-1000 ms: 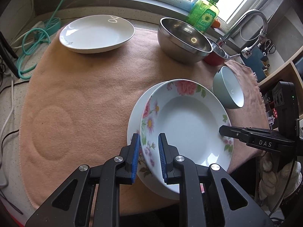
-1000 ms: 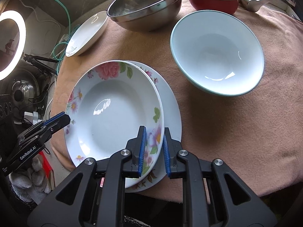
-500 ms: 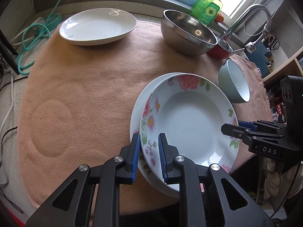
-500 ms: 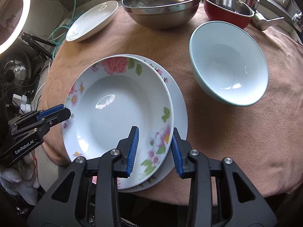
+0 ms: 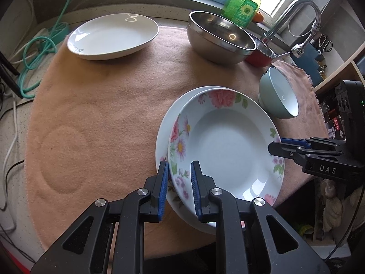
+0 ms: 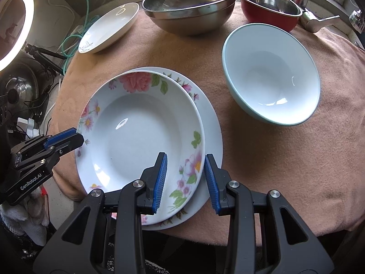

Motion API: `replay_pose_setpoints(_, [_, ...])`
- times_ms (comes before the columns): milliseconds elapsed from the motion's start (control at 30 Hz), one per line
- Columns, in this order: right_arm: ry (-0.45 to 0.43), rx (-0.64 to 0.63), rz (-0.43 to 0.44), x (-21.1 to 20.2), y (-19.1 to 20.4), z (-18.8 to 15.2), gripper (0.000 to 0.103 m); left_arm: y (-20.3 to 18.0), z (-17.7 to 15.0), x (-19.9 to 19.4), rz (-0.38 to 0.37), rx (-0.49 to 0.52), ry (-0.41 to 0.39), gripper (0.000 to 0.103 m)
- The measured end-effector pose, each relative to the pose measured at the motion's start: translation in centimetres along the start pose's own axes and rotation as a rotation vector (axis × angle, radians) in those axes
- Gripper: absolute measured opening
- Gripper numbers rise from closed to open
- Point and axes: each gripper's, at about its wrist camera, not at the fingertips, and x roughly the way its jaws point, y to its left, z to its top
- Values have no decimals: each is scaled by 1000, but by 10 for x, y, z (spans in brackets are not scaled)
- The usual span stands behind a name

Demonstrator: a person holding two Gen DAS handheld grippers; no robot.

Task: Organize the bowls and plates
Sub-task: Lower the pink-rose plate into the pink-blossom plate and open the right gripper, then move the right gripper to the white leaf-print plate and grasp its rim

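A deep floral plate (image 5: 228, 146) (image 6: 141, 132) lies on a wider flat floral plate (image 5: 163, 134) (image 6: 213, 123) near the front edge of the peach cloth. My left gripper (image 5: 179, 178) (image 6: 78, 137) is shut on the deep plate's left rim. My right gripper (image 6: 186, 171) (image 5: 277, 145) is open. Its blue pads stand on either side of the deep plate's right rim and do not touch it. A pale teal bowl (image 6: 271, 75) (image 5: 282, 93) stands to the right of the plates.
A plain white plate (image 5: 114, 34) sits at the far left of the cloth. A large steel bowl (image 5: 219, 38) and a red-sided bowl (image 6: 269, 6) stand at the back. Behind them are a green soap bottle (image 5: 244, 4) and a tap (image 5: 294, 11). Cables (image 5: 34, 52) lie at the left.
My right gripper's jaws have come apart from the deep plate's rim and now stand wide around it. My left gripper has kept its grip and place.
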Motion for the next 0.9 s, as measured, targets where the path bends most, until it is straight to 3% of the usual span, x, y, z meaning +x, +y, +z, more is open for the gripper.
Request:
replay_pose_setpoints(233, [-60, -31, -46, -20, 2, 0, 37, 5, 1, -9, -10, -23, -25, 18])
replay_pose_setpoints(467, [-136, -23, 3, -41, 0, 4, 38, 16, 3, -21, -6, -90, -76, 18])
replay_pose_setpoints(567, [-171, -21, 43, -52, -3, 8, 48, 17, 5, -30, 13, -104, -107, 18])
replay_pose_setpoints(733, [-225, -102, 41, -68, 1, 14, 49, 16, 9, -43, 44, -139, -160, 18])
replay_pose_setpoints(833, [-237, -127, 98, -75, 1, 17, 62, 17, 11, -49, 69, -161, -186, 18])
replay_pose_setpoints(900, [-229, -142, 123, -77, 1, 19, 64, 19, 13, -54, 84, -178, -207, 18])
